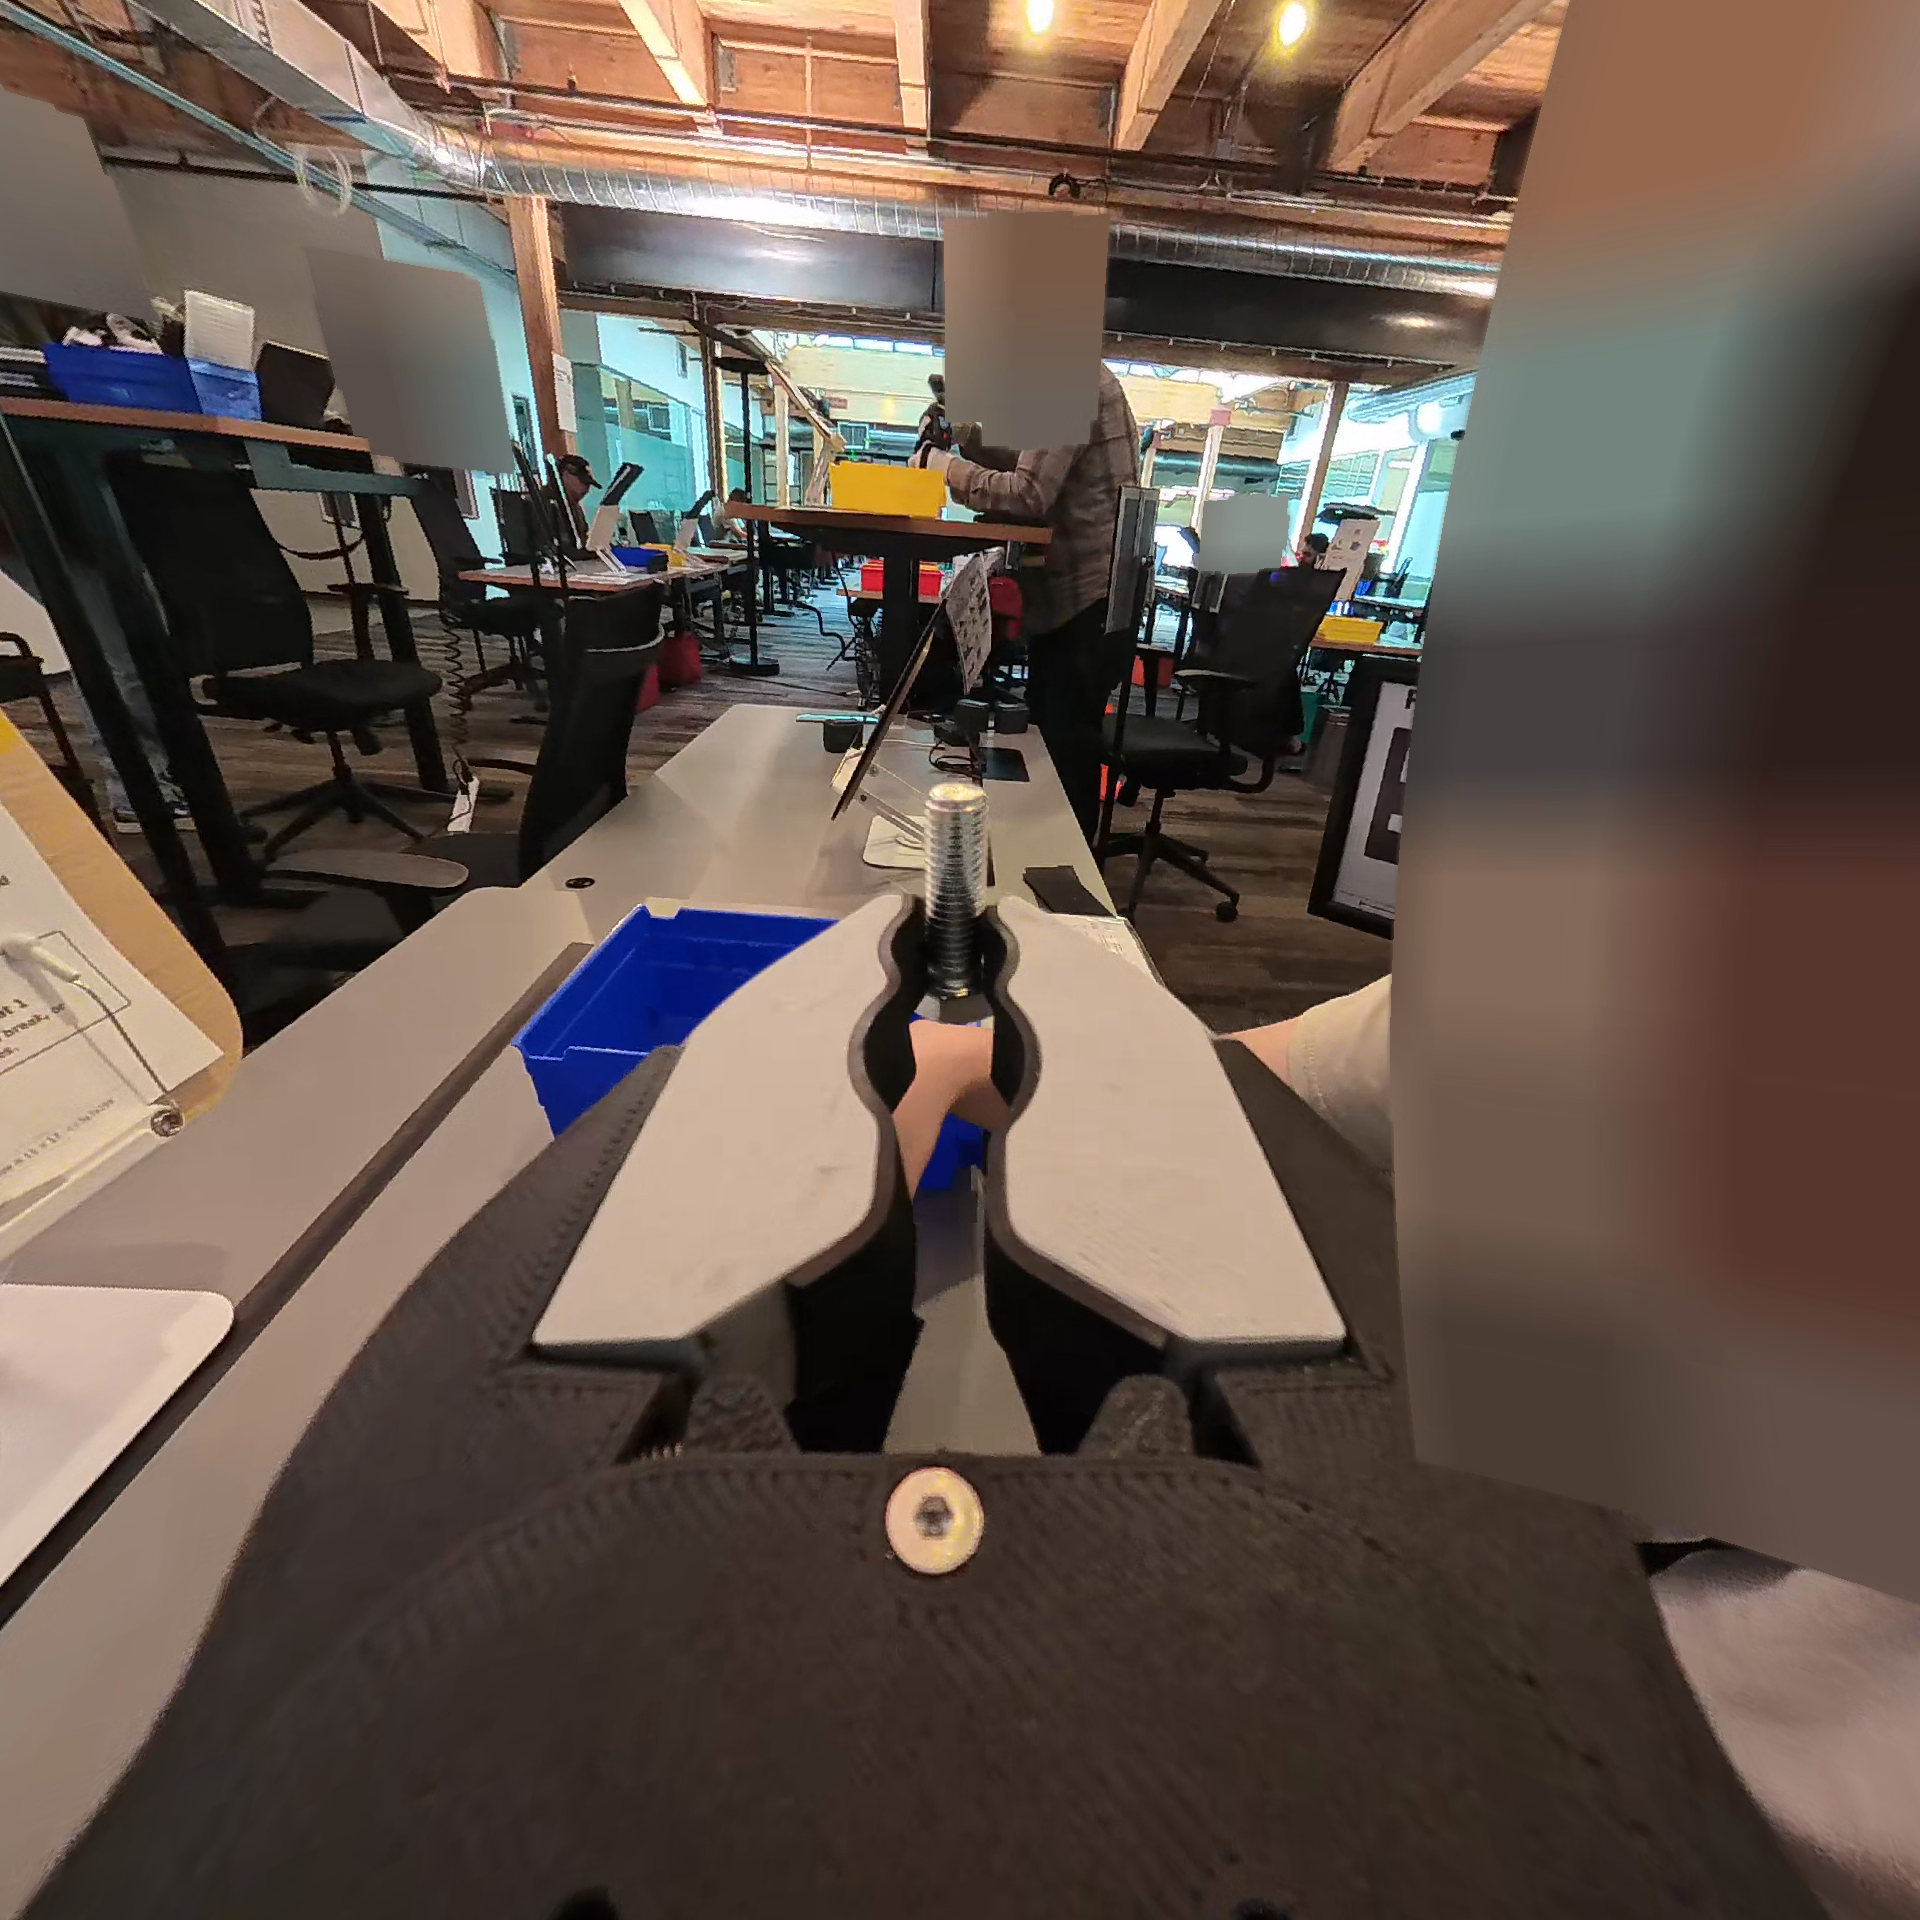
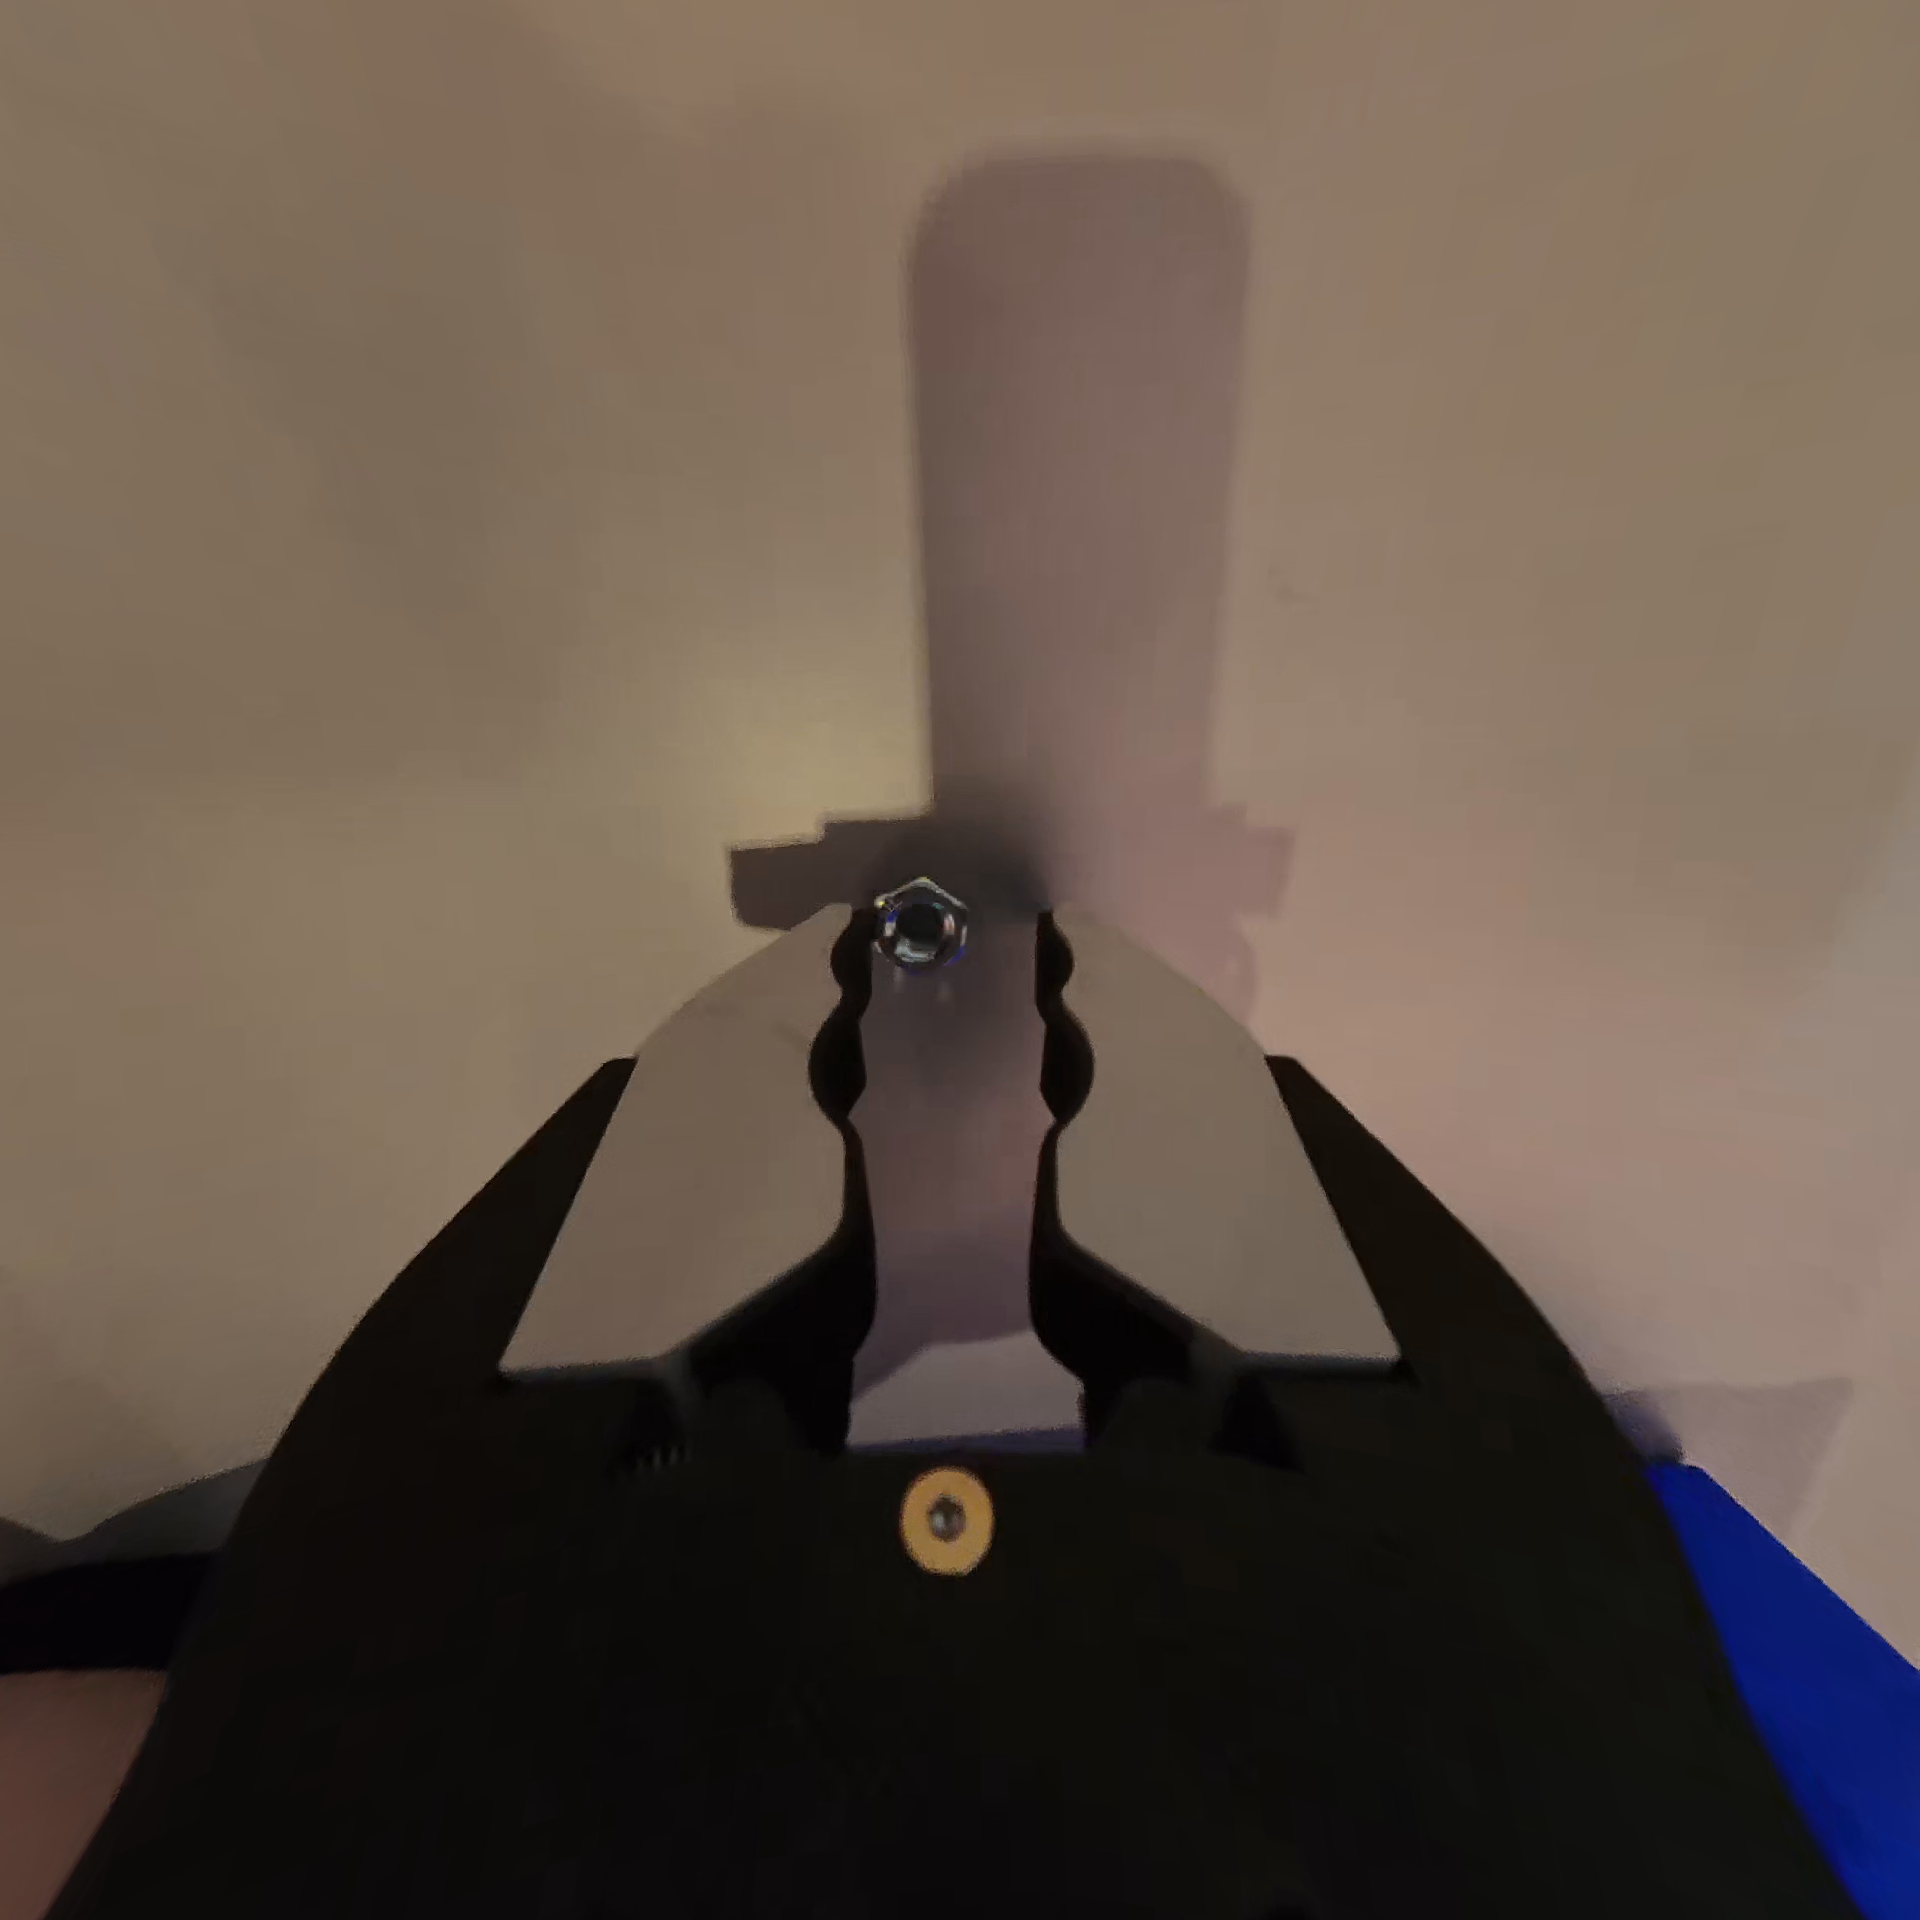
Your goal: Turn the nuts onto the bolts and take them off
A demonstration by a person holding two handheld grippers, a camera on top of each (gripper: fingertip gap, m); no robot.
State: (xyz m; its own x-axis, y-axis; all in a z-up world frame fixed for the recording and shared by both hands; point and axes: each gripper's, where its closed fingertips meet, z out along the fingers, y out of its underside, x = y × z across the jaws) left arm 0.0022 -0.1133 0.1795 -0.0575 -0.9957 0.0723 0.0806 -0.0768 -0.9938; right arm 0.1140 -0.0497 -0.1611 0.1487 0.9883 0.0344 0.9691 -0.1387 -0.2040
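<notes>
In the left wrist view my left gripper (image 1: 951, 920) is shut on a silver threaded bolt (image 1: 956, 862). The bolt stands upright between the fingertips, with its threaded end sticking up past them. In the right wrist view my right gripper (image 2: 940, 920) is open and points down at the pale table top (image 2: 416, 623). A small silver hex nut (image 2: 922, 933) lies flat on the table between the fingertips, close to the left finger (image 2: 748, 1091). Nothing is held in the right gripper. The bolt's head is hidden by the left fingers.
A blue plastic bin (image 1: 665, 987) sits on the grey table (image 1: 364, 1122) just beyond the left gripper; its corner shows in the right wrist view (image 2: 1787, 1621). A hand (image 1: 940, 1081) shows behind the left fingers. A paper sign in a clear holder (image 1: 73, 1039) stands at left. Office chairs and desks lie beyond.
</notes>
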